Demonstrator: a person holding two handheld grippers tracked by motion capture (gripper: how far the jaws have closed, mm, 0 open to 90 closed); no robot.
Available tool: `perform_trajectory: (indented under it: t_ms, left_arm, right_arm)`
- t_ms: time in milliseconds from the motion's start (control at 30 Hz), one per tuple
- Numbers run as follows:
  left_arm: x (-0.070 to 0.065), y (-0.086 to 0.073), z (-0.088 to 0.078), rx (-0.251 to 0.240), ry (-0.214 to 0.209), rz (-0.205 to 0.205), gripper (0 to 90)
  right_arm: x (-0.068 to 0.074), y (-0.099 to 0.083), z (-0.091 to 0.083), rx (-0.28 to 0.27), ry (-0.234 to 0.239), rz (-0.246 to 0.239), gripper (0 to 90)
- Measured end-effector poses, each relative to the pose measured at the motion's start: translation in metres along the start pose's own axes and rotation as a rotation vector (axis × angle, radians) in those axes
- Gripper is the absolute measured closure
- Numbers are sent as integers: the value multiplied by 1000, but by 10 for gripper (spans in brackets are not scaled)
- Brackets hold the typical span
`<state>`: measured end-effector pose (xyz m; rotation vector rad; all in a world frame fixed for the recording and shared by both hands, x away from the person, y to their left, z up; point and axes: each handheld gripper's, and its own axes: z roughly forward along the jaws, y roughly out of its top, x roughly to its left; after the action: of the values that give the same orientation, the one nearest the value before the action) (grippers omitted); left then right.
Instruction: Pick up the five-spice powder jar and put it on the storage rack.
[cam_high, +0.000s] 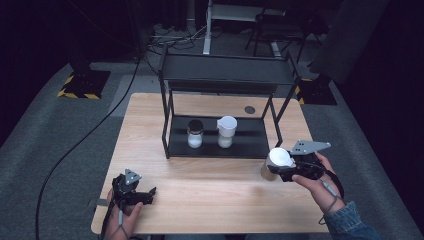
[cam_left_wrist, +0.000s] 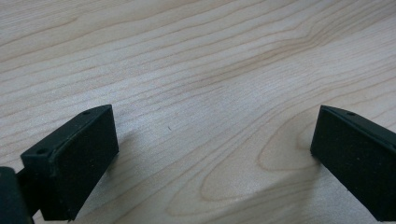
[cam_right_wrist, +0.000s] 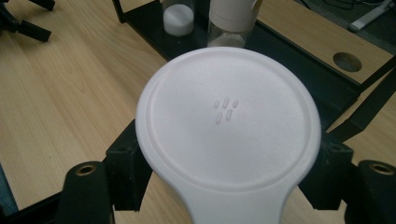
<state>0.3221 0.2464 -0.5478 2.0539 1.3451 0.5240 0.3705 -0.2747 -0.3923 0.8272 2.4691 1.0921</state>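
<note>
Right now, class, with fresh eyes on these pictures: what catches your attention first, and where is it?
The white-lidded jar stands out first, clamped in the right gripper off the shelf's right front corner. Next, the black shelf at the table's middle, with two jars side by side on its lower tier: a dark-lidded jar and a white-capped jar. The left gripper rests open at the table's near left.

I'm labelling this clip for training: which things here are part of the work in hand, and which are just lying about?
In the work:
- white-lidded jar, clamped in the right gripper
- black shelf rack, with a bare spot on its lower shelf

Standing by:
- dark-lidded jar on the lower shelf
- second white-lidded jar beside it
- left gripper, open, resting on the wooden table
</note>
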Motion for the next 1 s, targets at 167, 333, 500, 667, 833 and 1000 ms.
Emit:
perform_trajectory:
  t_ms: [167,333,500,667,833,1000]
  left_arm:
    - [0,0,0,0,0,0,3]
    - [0,0,0,0,0,0,4]
    - [0,0,0,0,0,0,3]
    - [0,0,0,0,0,-1,3]
    - [0,0,0,1,0,-1,2]
    - [0,0,0,1,0,-1,2]
  right_arm:
    - [-6,8,3,1,-8,-6,303]
    - [-11,17,6,3,-9,-15,303]
    - [-16,24,11,3,-3,-14,303]
    - [-21,30,17,3,2,-13,303]
    - [-26,35,22,8,4,-14,303]
    - [-31,40,27,10,0,-14,303]
